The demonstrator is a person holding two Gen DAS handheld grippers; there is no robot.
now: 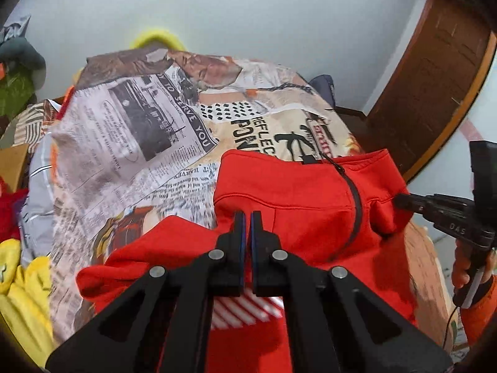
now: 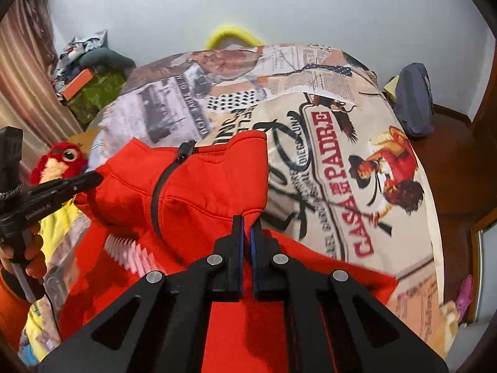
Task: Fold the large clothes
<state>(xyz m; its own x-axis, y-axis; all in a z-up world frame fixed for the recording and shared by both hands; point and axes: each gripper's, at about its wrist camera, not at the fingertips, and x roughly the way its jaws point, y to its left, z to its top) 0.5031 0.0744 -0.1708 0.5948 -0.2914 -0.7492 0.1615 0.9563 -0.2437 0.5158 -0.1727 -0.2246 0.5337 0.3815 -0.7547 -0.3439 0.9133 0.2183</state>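
Note:
A red zip-up jacket (image 1: 298, 192) with a black zipper and a white striped patch hangs over the bed, held up at both shoulders. My left gripper (image 1: 248, 217) is shut on the jacket's left shoulder seam. My right gripper (image 2: 247, 221) is shut on the other shoulder, and in the left wrist view (image 1: 400, 200) its tip bites the jacket's right edge. The left gripper also shows in the right wrist view (image 2: 93, 178), pinching the jacket (image 2: 202, 192). The collar stands upright between the two grippers.
The bed carries a newspaper-print cover (image 1: 130, 143), also in the right wrist view (image 2: 341, 155). Yellow cloth (image 1: 18, 283) and a red plush bird (image 2: 60, 161) lie at the left. A wooden door frame (image 1: 435, 93) and a blue bag (image 2: 414, 105) stand at the right.

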